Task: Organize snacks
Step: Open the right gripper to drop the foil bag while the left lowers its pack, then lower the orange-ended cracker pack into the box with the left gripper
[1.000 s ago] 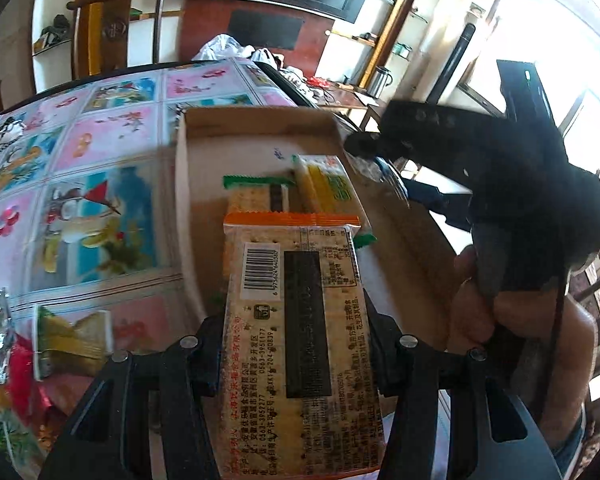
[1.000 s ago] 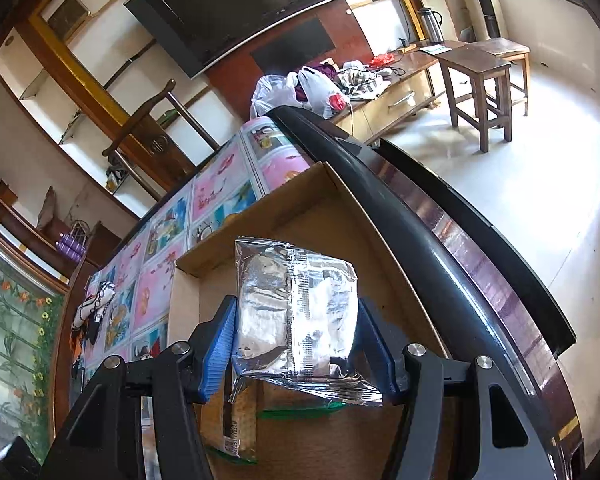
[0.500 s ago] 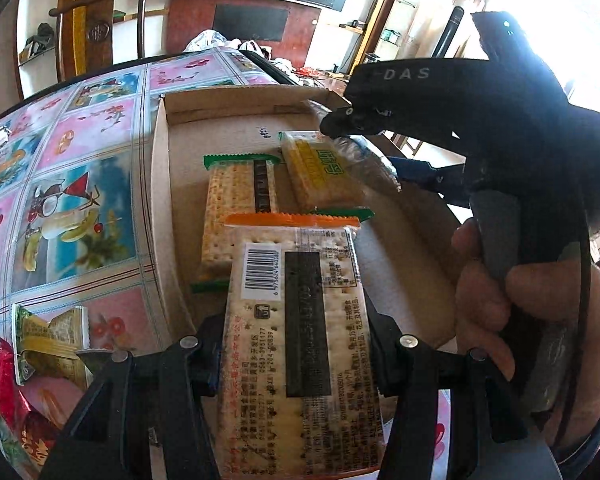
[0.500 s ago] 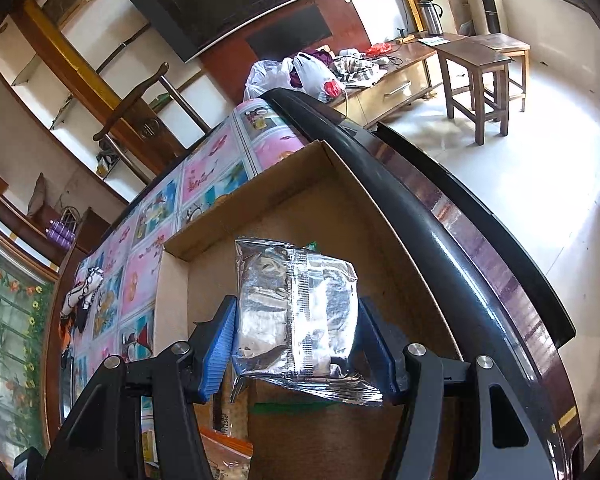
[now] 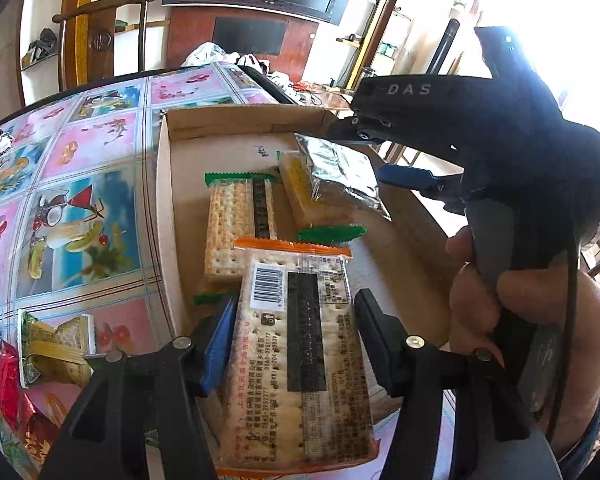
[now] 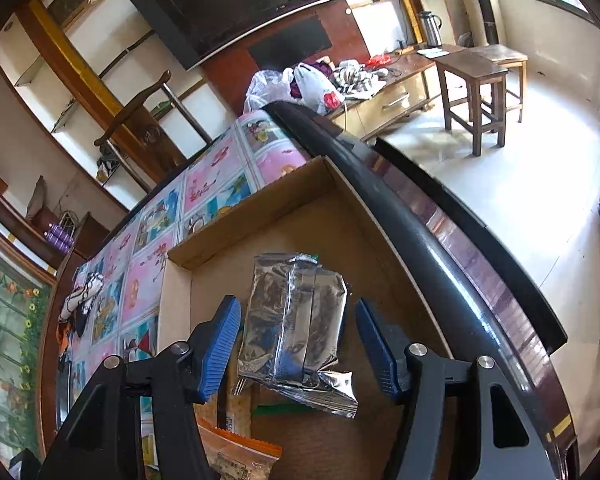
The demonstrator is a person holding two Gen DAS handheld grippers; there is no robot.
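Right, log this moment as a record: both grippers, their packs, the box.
left gripper: jaws have just been opening; cracker pack between them, pads look clear of it
right gripper: open; foil pack between the pads, gaps on both sides
box: cardboard; holds green pack and yellow pack
outside box: loose snacks on tablecloth

Near end of the orange-edged cracker packet (image 5: 300,364) cut off by the bottom edge of the left wrist view. Yellow snack packet (image 5: 296,184) half covered by the silver foil pouch (image 5: 340,172). Green-edged cracker packet (image 5: 236,220) partly under the orange-edged one. Print on the packets too small to read. Red wrappers (image 5: 8,380) at the counter (image 5: 80,160) edge clipped by the lens rim, kind unclear.
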